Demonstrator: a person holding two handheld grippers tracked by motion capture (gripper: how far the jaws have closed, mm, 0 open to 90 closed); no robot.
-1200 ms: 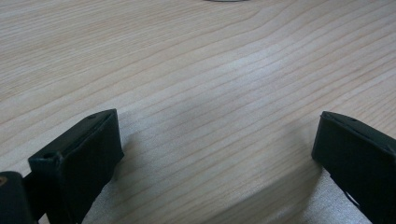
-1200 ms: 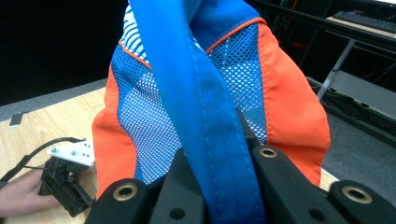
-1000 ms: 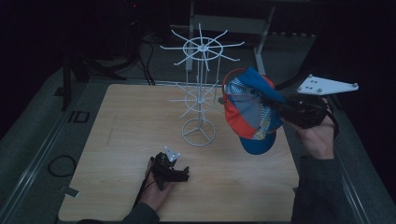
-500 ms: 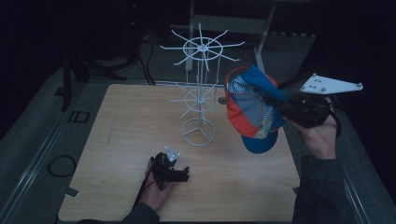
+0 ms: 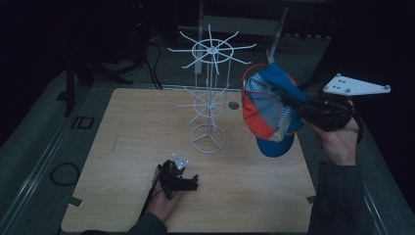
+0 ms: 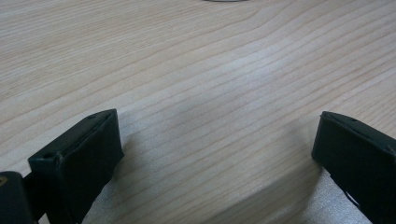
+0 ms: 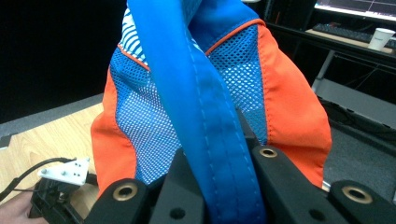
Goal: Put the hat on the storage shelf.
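**Cap held up beside the rack, barely shifted**

The right gripper is clenched on the cap. In the right gripper view the 2 black jaws squeeze a blue band of the cap, with orange and blue mesh panels hanging behind it. In the high view the cap hangs in the air at the table's right edge, just to the right of the white wire rack, apart from its spokes and about level with the lower ring of hooks. Its blue peak points down.

Over the last second little has changed. The cap has drifted slightly to the right and its open side has turned a bit more toward the rack; the grip looks the same throughout. The rack has not moved and its hooks are bare.

The left gripper lies on the table near the front edge, in the same spot as before. Its jaws are released, standing wide apart over bare wood with nothing between them.

My reading is that the work in hand is hanging the cap on the rack, and that it is in the lining-up stage. The cap is lifted and securely held, but it has not yet met any hook. The next move probably calls for bringing the cap's opening or strap over 1 spoke tip without knocking the light rack.
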